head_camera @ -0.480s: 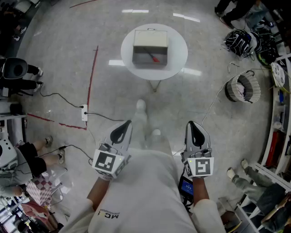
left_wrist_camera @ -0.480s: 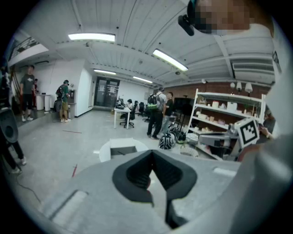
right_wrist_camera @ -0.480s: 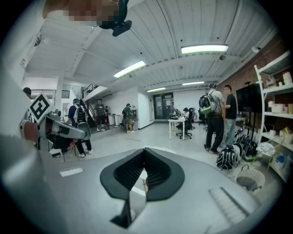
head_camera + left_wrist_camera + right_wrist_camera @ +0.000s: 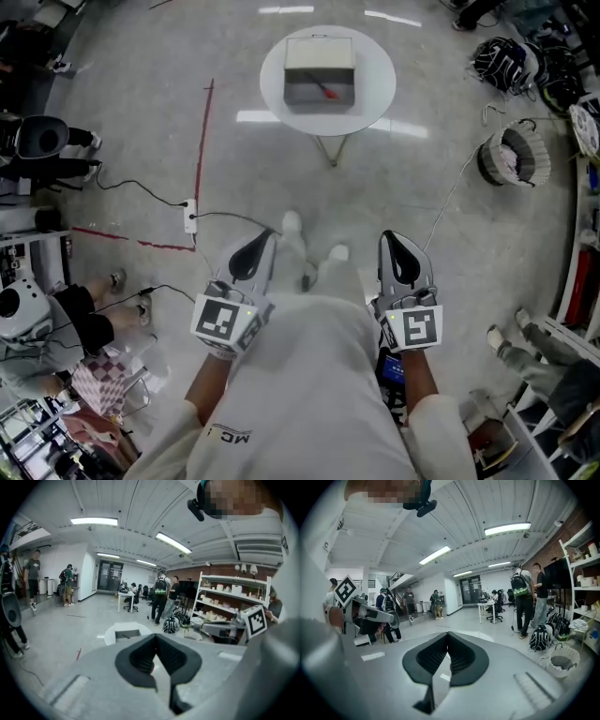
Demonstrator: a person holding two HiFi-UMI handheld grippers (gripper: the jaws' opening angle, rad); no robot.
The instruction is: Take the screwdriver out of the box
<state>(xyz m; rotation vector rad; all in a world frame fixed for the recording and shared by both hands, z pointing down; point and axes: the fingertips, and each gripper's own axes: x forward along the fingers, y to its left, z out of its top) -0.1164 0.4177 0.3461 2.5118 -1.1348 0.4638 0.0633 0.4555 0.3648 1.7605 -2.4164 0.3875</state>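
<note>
A grey open-topped box point(image 4: 320, 70) stands on a small round white table point(image 4: 375, 89) far ahead on the floor. A red-handled screwdriver point(image 4: 328, 91) lies inside the box. My left gripper point(image 4: 265, 236) and right gripper point(image 4: 389, 237) are held close to my body, well short of the table, pointing forward. On both, the jaws meet at the tip with nothing between them. The left gripper view shows the table point(image 4: 110, 632) and box point(image 4: 127, 633) just beyond the shut left gripper point(image 4: 156, 637). The right gripper point(image 4: 448, 634) faces the open room.
A power strip point(image 4: 190, 216) with cables and a red tape line point(image 4: 202, 141) lie on the floor to the left. A round basket point(image 4: 513, 157), bags point(image 4: 525, 66) and shelving point(image 4: 586, 234) line the right side. People point(image 4: 161, 597) stand in the background beyond the table.
The table and box sit a little higher and further right in the head view. My feet have shifted in a step. Both grippers stay shut in the same pose.
</note>
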